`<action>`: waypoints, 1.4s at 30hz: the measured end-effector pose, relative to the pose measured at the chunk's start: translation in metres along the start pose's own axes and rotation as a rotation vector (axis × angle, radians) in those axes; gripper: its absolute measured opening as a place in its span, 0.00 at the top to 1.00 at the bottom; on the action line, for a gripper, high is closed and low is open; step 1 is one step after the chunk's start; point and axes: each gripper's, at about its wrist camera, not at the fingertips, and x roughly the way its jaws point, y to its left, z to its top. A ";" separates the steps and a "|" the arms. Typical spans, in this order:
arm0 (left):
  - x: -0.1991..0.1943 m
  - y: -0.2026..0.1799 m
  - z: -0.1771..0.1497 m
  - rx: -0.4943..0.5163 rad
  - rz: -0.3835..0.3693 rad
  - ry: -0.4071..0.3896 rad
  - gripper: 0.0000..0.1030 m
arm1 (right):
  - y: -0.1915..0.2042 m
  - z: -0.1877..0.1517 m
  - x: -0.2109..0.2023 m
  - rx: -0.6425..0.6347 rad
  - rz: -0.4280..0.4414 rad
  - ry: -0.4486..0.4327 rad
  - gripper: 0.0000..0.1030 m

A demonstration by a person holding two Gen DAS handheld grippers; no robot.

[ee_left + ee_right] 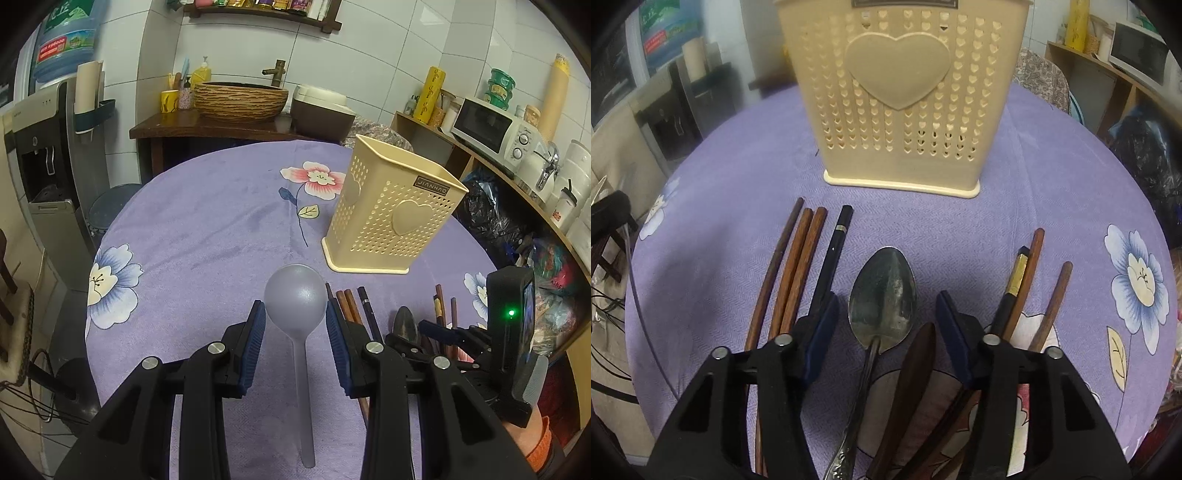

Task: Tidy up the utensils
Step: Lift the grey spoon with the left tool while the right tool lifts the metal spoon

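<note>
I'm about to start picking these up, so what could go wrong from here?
The left gripper straddles the ladle at its round bowl, which may slip out when squeezed. The right gripper spans both the metal spoon and a wooden spoon, so it may grab two. The holder looks light and could tip.

You're looking at a lilac tablecloth (207, 221) printed with pink and blue flowers, a cream holder (391, 210) perforated with hearts, a frosted grey ladle (295, 299), and brown chopsticks (798, 266).
</note>
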 end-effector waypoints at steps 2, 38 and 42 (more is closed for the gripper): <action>-0.001 -0.001 0.000 0.002 0.000 -0.002 0.66 | 0.000 0.002 0.002 0.002 -0.005 -0.002 0.51; -0.005 0.032 0.014 -0.037 0.151 -0.026 0.50 | -0.015 0.009 -0.110 -0.019 0.119 -0.292 0.63; 0.024 0.042 0.005 -0.046 0.231 0.062 0.40 | -0.012 0.006 -0.113 -0.026 0.113 -0.304 0.63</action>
